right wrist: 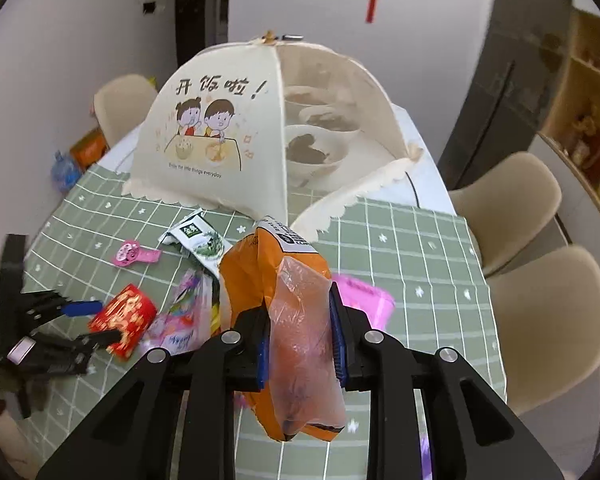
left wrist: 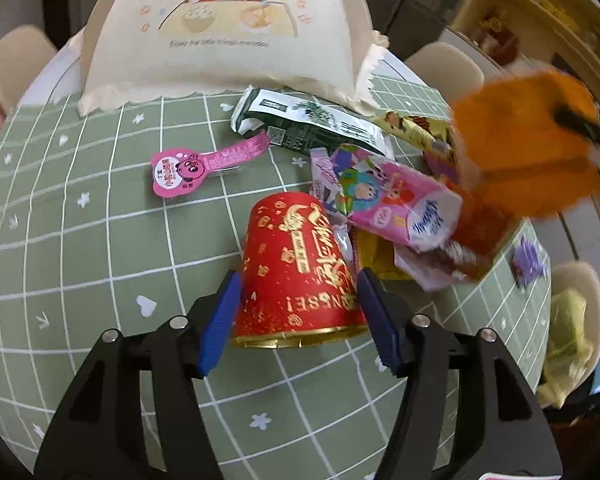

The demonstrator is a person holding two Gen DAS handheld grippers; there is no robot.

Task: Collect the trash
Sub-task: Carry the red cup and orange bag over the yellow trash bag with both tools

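Observation:
A red paper cup point(left wrist: 296, 276) with gold print lies on its side on the green checked tablecloth point(left wrist: 100, 240). My left gripper point(left wrist: 298, 320) is shut on it, a blue pad against each flank. The right wrist view shows the same cup point(right wrist: 124, 320) between the left gripper's fingers point(right wrist: 80, 307). My right gripper point(right wrist: 300, 344) is shut on an orange snack bag point(right wrist: 256, 272) with a clear plastic wrapper point(right wrist: 304, 340) bunched in front; it hangs above the table. From the left wrist view that bag point(left wrist: 528, 144) is a blurred orange mass at the right.
Loose trash lies beyond the cup: a green-white packet point(left wrist: 308, 124), a pink peel-off lid point(left wrist: 204, 164), a pink cartoon carton point(left wrist: 384, 200), a yellow wrapper point(left wrist: 416, 128), a purple scrap point(left wrist: 530, 260). A cream mesh food cover point(right wrist: 260, 128) over bowls stands at the back. Beige chairs point(right wrist: 540, 320) ring the table.

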